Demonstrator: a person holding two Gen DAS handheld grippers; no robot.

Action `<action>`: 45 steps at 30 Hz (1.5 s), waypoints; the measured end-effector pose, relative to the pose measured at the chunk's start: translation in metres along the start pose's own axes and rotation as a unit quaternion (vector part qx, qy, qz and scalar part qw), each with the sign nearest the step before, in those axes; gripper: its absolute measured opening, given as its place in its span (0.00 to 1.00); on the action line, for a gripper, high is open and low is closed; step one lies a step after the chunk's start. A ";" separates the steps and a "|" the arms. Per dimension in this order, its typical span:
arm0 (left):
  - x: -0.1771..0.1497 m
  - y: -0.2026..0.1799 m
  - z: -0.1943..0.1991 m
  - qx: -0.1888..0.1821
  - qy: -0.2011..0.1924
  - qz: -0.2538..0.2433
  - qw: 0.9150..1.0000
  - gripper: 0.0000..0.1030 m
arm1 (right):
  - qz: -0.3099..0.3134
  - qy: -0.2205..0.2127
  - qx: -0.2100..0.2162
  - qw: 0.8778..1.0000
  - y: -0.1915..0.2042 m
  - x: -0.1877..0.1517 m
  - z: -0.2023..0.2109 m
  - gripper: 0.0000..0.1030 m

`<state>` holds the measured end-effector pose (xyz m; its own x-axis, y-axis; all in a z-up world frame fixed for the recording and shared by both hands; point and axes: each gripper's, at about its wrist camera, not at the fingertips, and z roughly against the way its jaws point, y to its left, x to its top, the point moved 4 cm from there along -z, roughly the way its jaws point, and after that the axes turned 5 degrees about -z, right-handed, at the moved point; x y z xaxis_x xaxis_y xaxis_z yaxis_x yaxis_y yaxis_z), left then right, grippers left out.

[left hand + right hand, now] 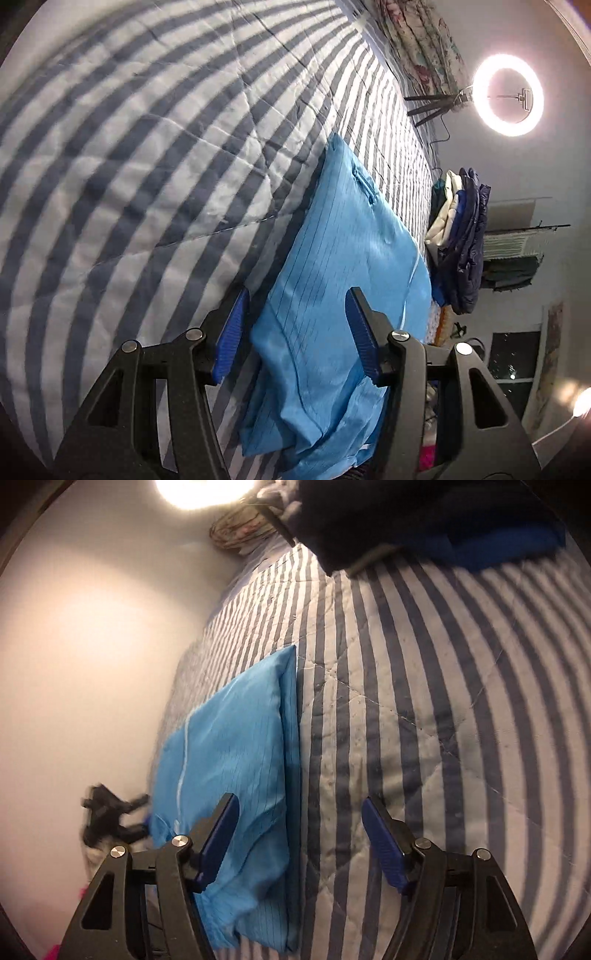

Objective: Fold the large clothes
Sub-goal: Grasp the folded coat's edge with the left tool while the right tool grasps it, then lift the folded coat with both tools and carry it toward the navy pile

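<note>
My left tool (297, 332) stands open above the near end of the folded blue garment (343, 266), its blue pads (232, 334) either side of the cloth and clear of it, holding nothing. My right tool (299, 834) is open too, one pad over the garment (229, 746) and the other over bare quilt (424, 701), with nothing between them that they press. The garment lies flat on the striped quilt (147, 147) of the bed as a long, neat rectangle with thin dark lines running along it. From the right wrist I see its long folded edge lying straight along a stripe, and a blurred dark shape, perhaps my other tool, near its far side. Beyond the garment, from the left wrist, a pile of dark and white clothes (461, 240) sits at the bed's edge, well apart from it, and a ring light (508, 95) glows on its stand by the wall.
</note>
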<state>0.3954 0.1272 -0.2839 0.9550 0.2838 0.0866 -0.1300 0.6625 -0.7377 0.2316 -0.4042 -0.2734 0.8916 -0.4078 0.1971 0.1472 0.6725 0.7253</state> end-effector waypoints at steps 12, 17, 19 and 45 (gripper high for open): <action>0.013 -0.021 -0.034 -0.018 0.020 -0.024 0.999 0.51 | -0.015 0.024 0.092 0.995 0.014 0.015 -0.046 0.52; 0.015 -0.031 -0.044 0.000 0.013 -0.035 0.999 0.38 | -0.002 0.035 0.075 0.997 0.036 0.007 -0.065 0.43; 0.014 -0.033 -0.046 0.010 0.008 -0.037 0.999 0.24 | 0.000 0.042 0.050 0.998 0.041 0.004 -0.070 0.26; -0.022 -0.180 -0.019 0.078 -0.081 -0.241 0.964 0.04 | 0.213 -0.053 -0.127 0.967 0.167 -0.007 -0.002 0.04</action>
<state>0.4028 -0.0116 -0.1656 0.8624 0.0127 0.5062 0.2676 0.8372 -0.4770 0.2512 -0.2879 -0.1546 0.8473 -0.1117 0.5193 -0.1118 0.9182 0.3799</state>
